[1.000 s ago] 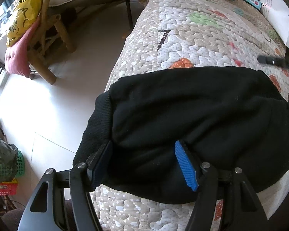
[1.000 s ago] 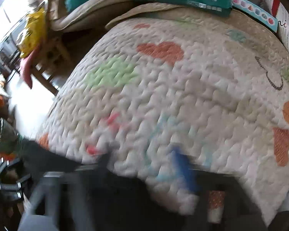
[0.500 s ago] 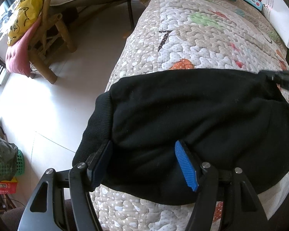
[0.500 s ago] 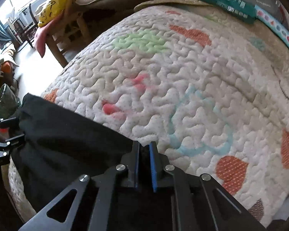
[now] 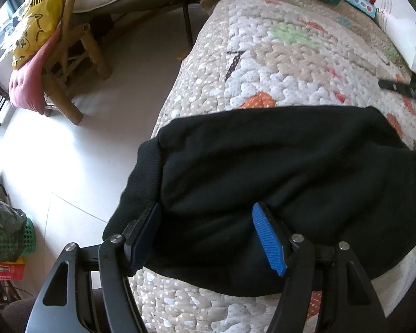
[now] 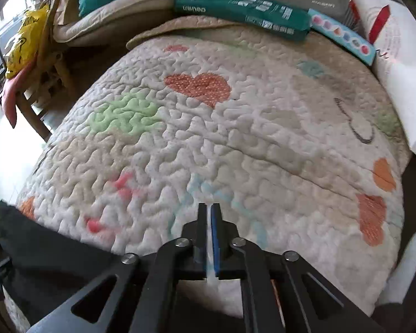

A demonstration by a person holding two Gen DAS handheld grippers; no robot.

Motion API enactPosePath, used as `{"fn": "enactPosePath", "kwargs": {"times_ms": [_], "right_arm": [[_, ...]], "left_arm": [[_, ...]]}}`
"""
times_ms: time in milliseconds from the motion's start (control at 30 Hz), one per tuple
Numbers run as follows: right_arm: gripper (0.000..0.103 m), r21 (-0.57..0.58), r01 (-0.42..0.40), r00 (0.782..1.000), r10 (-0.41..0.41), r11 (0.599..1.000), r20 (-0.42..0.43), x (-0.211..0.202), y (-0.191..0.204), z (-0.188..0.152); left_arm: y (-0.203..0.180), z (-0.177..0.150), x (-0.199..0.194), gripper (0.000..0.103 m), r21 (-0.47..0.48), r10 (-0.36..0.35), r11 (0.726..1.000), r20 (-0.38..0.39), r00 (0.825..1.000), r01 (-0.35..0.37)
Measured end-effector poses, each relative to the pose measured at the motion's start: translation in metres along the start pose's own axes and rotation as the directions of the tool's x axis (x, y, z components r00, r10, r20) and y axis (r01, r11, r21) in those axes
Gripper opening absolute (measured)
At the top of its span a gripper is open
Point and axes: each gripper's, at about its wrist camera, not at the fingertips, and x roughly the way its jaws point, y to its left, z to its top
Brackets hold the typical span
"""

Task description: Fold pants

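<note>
A quilt (image 5: 291, 63) with coloured hearts and patches covers a padded surface, and pale floor (image 5: 102, 127) runs along its left edge.

The left gripper (image 5: 208, 230) stands with its fingers wide apart, set over the near edge of the black pants (image 5: 263, 172). The blue pad (image 5: 266, 238) of one finger presses against the cloth, and the other finger sits at the ribbed cuff (image 5: 141, 183); the fabric bulges between them but is not pinched. The pants lie folded across the quilt, the cuff hanging over the left edge toward the floor. At the far right of this view, part of the other gripper shows as a black bar above the pants.

The right gripper (image 6: 209, 222) has its fingers drawn together with only a thin slit between them and nothing caught there. It points over bare quilt (image 6: 235, 138), apart from the pants (image 6: 50, 252), which lie to its lower left.

Farther out, a green pack (image 6: 244, 11) and a light-blue box (image 6: 344, 37) rest at the quilt's far end. A wooden chair (image 5: 69, 63) holding a yellow bag (image 5: 36, 30) and pink cloth (image 5: 25, 88) stands on the floor, and a green basket (image 5: 27, 238) sits near the lower left.
</note>
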Motion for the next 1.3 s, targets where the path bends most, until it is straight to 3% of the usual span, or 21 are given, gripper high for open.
{"fn": "enactPosePath", "kwargs": {"times_ms": [33, 67, 100, 133, 267, 433, 533, 867, 1167, 1300], "right_arm": [[0.04, -0.002, 0.001, 1.0, -0.001, 1.0, 0.013, -0.009, 0.002, -0.007], [0.057, 0.004, -0.001, 1.0, 0.001, 1.0, 0.027, -0.016, 0.004, -0.013], [0.083, 0.02, -0.003, 0.999, 0.002, 1.0, 0.053, -0.031, 0.007, -0.026], [0.086, 0.033, -0.008, 0.997, 0.006, 0.999, 0.077, -0.04, 0.009, -0.036], [0.086, 0.091, -0.054, 0.992, 0.043, 0.994, 0.116, -0.077, 0.025, -0.088], [0.086, 0.19, -0.123, 0.984, 0.095, 0.974, 0.153, -0.108, 0.043, -0.151], [0.086, 0.217, -0.131, 0.98, 0.092, 0.967, 0.177, -0.116, 0.053, -0.175], [0.086, 0.272, -0.151, 0.974, 0.097, 0.95, 0.204, -0.122, 0.051, -0.192], [0.086, 0.267, -0.145, 0.979, 0.1, 0.953, 0.177, -0.114, 0.057, -0.195], [0.086, 0.249, -0.141, 0.981, 0.101, 0.958, 0.168, -0.111, 0.064, -0.194]], "left_arm": [[0.0, 0.0, -0.003, 0.068, -0.002, -0.001, 1.0, 0.015, 1.0, 0.001], [0.0, 0.001, -0.006, 0.068, -0.001, 0.001, 1.0, 0.03, 1.0, -0.001], [-0.001, 0.001, -0.01, 0.068, 0.001, 0.007, 1.0, 0.051, 0.999, -0.007], [-0.001, 0.0, -0.014, 0.068, 0.004, 0.017, 1.0, 0.076, 0.997, -0.018], [-0.003, -0.001, -0.032, 0.068, -0.004, 0.035, 0.999, 0.171, 0.985, -0.035], [-0.011, -0.011, -0.063, 0.068, -0.016, 0.09, 0.996, 0.332, 0.939, -0.09], [-0.015, -0.024, -0.075, 0.068, -0.024, 0.118, 0.993, 0.387, 0.914, -0.118], [-0.001, -0.041, -0.078, 0.068, -0.103, 0.138, 0.989, 0.384, 0.913, -0.107], [0.002, -0.04, -0.073, 0.068, -0.106, 0.111, 0.991, 0.356, 0.928, -0.078], [0.005, -0.04, -0.078, 0.068, -0.114, 0.07, 0.993, 0.34, 0.938, -0.032]]}}
